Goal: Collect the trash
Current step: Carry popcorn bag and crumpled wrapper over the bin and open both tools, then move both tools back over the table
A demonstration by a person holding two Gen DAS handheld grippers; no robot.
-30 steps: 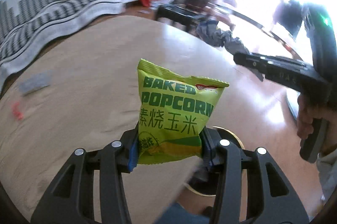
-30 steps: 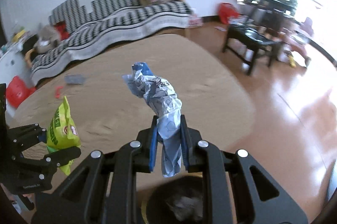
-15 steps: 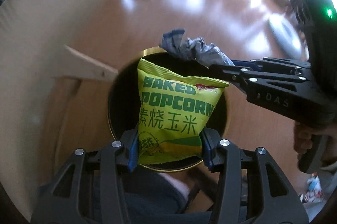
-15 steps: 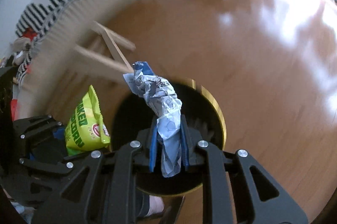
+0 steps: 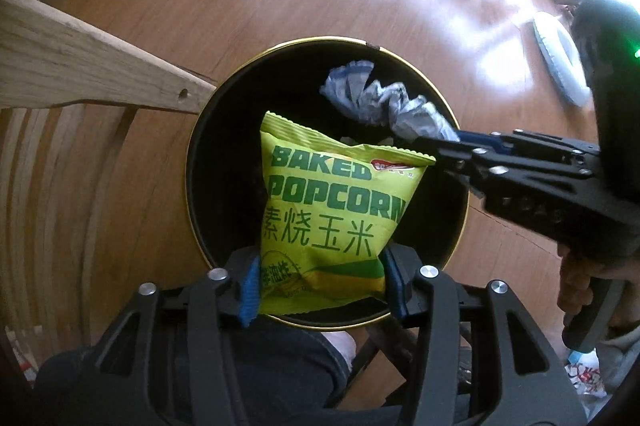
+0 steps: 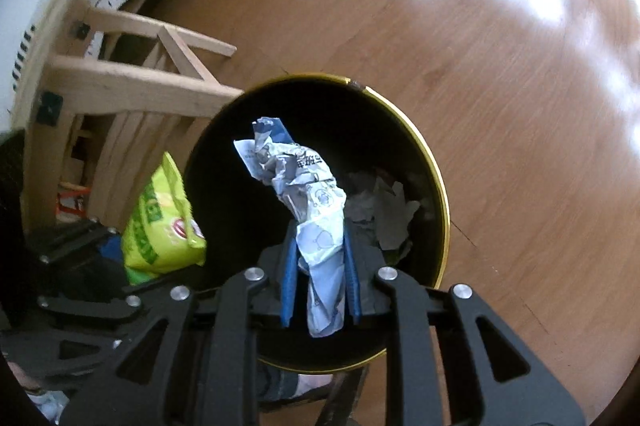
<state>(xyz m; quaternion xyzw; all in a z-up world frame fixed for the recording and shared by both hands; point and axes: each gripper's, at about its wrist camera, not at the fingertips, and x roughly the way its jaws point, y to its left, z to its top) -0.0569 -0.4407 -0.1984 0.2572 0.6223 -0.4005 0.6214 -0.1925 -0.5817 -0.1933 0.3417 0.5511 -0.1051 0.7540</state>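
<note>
Green popcorn bag (image 5: 332,222) pinched in left gripper (image 5: 322,286), crumpled wrapper (image 6: 308,201) in right gripper (image 6: 320,286), above bin (image 6: 436,185)

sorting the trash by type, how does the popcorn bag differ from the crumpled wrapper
The popcorn bag is bright green, flat and smooth; the crumpled wrapper is white-blue and twisted into a wad. The left gripper holds the bag, the right gripper the wrapper. Both hang over the black bin.

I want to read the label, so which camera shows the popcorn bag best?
The left wrist view: the popcorn bag faces the lens flat, its printed front readable, pinched in the left tool over the bin. The right wrist view shows it only edge-on at the far left, lettering skewed and mostly unreadable.
</note>
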